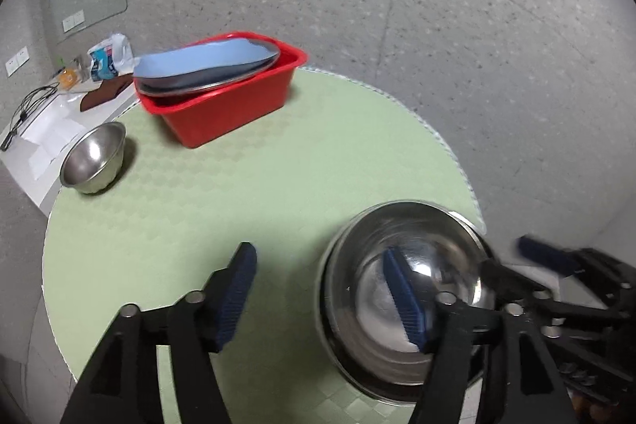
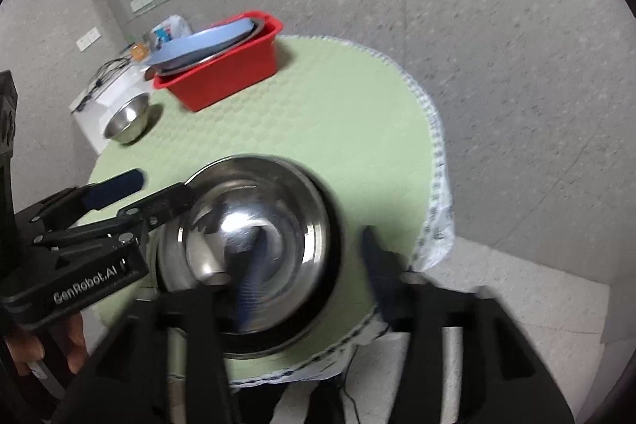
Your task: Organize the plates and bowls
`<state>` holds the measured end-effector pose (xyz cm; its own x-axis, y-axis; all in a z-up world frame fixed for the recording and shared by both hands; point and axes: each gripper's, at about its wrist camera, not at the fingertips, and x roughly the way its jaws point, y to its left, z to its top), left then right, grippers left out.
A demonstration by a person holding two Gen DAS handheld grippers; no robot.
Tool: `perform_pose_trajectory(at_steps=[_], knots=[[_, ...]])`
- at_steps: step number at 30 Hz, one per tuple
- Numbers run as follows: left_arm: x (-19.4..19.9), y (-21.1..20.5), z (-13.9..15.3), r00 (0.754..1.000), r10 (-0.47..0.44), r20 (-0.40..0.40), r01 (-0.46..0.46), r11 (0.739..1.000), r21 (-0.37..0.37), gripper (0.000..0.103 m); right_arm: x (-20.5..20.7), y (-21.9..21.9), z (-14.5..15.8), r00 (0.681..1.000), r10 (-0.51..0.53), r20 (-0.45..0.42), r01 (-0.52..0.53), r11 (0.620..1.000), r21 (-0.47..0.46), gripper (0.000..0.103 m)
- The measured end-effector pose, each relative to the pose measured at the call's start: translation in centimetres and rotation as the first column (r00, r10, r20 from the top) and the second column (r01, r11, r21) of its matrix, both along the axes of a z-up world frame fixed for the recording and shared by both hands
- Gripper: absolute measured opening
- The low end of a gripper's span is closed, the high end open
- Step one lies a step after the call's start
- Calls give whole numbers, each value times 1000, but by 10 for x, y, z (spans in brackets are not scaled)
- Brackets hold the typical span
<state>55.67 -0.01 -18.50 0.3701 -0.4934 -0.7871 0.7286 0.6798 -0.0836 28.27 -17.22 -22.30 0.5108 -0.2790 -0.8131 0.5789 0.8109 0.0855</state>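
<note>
Both sets of blue-padded fingers stand apart, each straddling a rim of the large round stainless steel bowl (image 1: 401, 297) at the near edge of the pale green round table (image 1: 246, 161). One left gripper (image 1: 324, 299) pad hangs inside the bowl's left wall, the other outside; the right gripper (image 2: 314, 269) mirrors this on the right rim. Blur hides whether any pad touches metal; probably not. Far left waits the red rectangular plastic tub (image 1: 234, 114) holding a light blue plate (image 1: 198, 60), the small steel bowl (image 1: 93, 157) nearer.
</note>
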Motion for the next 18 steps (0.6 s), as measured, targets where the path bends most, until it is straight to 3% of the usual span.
perform_pose_trajectory(at_steps=[3, 6, 7, 8, 10, 18], knots=[[2, -1, -11, 999, 2, -43, -1, 1000, 20, 61, -5, -6, -4, 999, -30, -13, 29, 1000, -4, 60], [5, -7, -18, 997, -15, -72, 18, 999, 35, 59, -2, -19, -24, 999, -29, -23, 32, 990, 136, 58], [6, -9, -20, 996, -22, -83, 25, 999, 37, 50, -1, -20, -29, 999, -29, -26, 33, 985, 170, 54], [7, -11, -21, 995, -32, -94, 36, 999, 38, 44, 2, -21, -35, 999, -25, -32, 30, 979, 200, 40], [9, -17, -25, 991, -61, -116, 66, 997, 40, 20, 5, -21, -42, 999, -19, -37, 27, 972, 233, 37], [53, -16, -27, 994, -23, -109, 27, 999, 37, 20, 42, -26, -44, 999, -12, -34, 20, 973, 232, 36]])
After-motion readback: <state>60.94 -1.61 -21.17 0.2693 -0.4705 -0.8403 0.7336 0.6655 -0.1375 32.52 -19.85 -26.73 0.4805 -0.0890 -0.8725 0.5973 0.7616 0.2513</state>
